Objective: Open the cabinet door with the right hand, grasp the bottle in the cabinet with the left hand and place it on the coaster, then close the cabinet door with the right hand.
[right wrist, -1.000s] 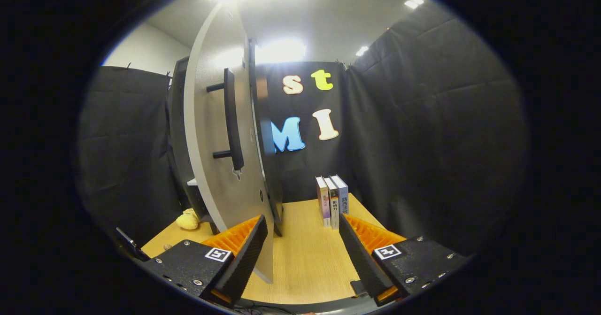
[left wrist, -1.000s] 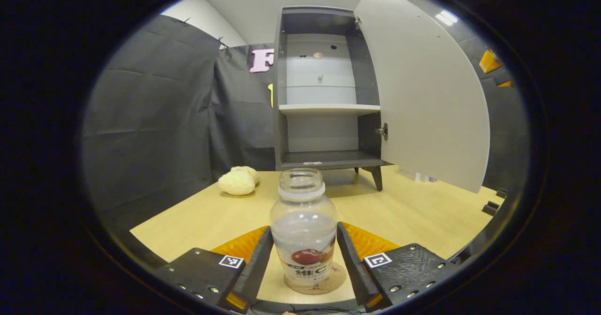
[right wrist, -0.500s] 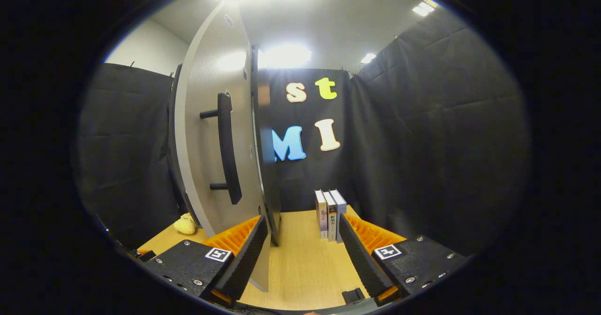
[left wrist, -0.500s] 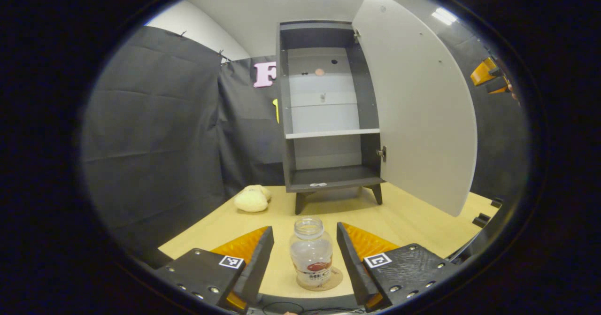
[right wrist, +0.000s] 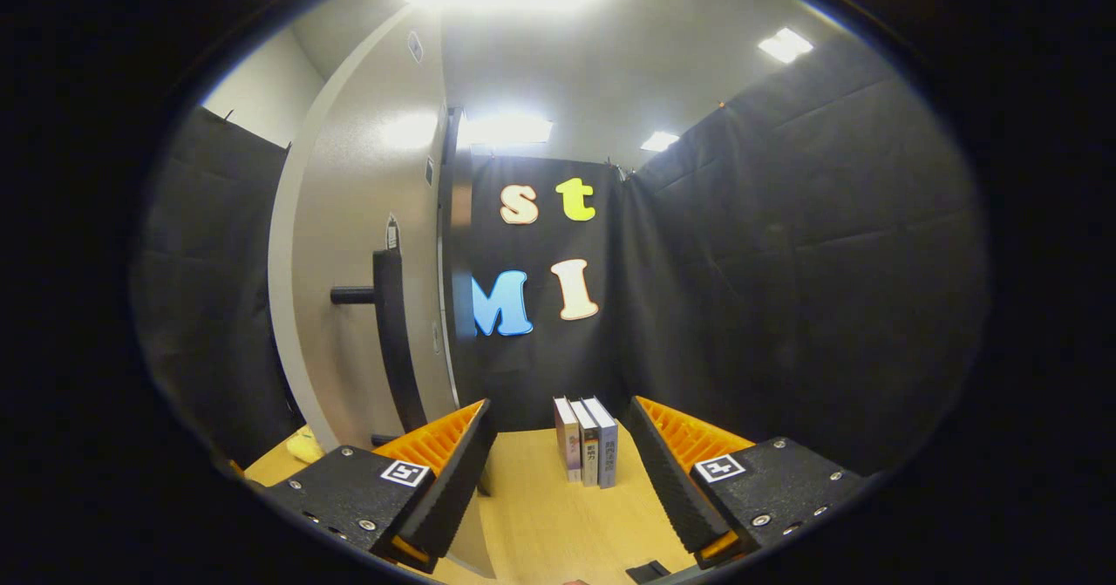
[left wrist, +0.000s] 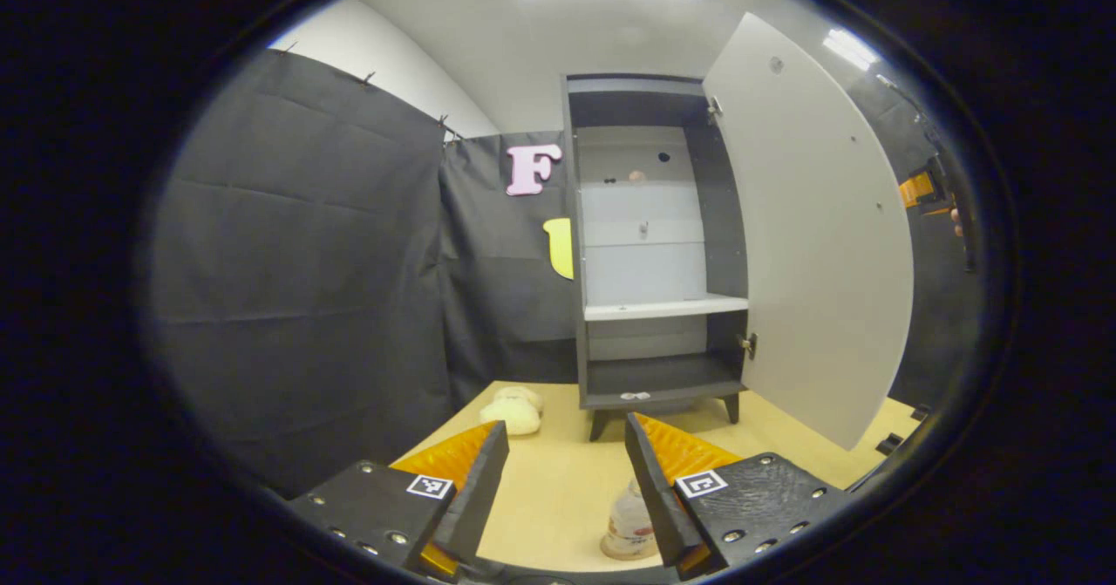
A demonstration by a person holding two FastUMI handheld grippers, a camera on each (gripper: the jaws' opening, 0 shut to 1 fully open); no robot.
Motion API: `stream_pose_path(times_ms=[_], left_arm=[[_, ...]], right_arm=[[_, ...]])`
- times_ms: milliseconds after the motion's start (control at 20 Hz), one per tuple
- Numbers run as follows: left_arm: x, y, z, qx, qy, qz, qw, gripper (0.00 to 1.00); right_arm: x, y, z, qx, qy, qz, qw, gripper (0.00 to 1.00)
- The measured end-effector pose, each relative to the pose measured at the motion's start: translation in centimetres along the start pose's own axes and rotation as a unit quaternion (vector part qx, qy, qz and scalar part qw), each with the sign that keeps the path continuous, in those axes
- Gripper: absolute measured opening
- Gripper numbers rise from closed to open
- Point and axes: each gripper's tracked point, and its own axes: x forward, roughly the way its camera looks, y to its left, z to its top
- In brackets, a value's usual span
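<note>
Standing on coaster (left wrist: 621, 550) at 6 o'clock: bottle (left wrist: 629, 526), partly behind left tongs (left wrist: 562, 489), spread, empty. Cabinet door (left wrist: 819, 245) ajar at 2 o'clock. Right tongs (right wrist: 558, 467) spread, empty; handle (right wrist: 390, 332) at 9 o'clock.

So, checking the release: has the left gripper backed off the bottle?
Yes. The left gripper has drawn back; the bottle on its coaster looks smaller.

Black screw-studded mounts, square markers
</note>
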Motion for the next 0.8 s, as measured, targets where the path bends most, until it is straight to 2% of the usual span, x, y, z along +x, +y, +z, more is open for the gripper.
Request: stream_pose_path(times_ms=[50, 150, 250, 300, 650, 700, 800], left_arm=[[0.4, 0.6, 0.2, -0.001, -0.001, 0.0, 1.0, 0.77], [1.6, 1.9, 0.5, -0.004, -0.005, -0.003, 1.0, 0.79], [2.6, 2.9, 0.7, -0.003, -0.01, -0.008, 1.0, 0.71], [3.1, 3.3, 0.9, -0.002, -0.012, -0.01, 1.0, 0.77], [5.2, 5.3, 1.9, 0.009, -0.025, -0.04, 0.999, 0.77], [5.3, 5.8, 1.9, 0.012, -0.026, -0.042, 0.999, 0.82], [5.7, 6.9, 1.5, 0.012, -0.024, -0.043, 0.999, 0.82]], right_arm=[[-0.3, -0.2, 0.1, -0.009, -0.003, -0.011, 1.0, 0.94], [-0.4, -0.1, 0.3, -0.016, -0.008, -0.027, 0.999, 0.91], [-0.5, 0.8, 0.0, -0.013, -0.004, -0.027, 1.0, 0.9], [-0.8, 1.5, -0.1, -0.011, -0.003, -0.026, 1.0, 0.9], [-2.4, 7.6, -0.1, -0.009, -0.01, 0.001, 1.0, 0.9], [-2.6, 8.7, -0.2, -0.01, -0.011, 0.006, 1.0, 0.9], [-3.0, 10.8, -0.3, -0.011, -0.013, 0.016, 1.0, 0.9]])
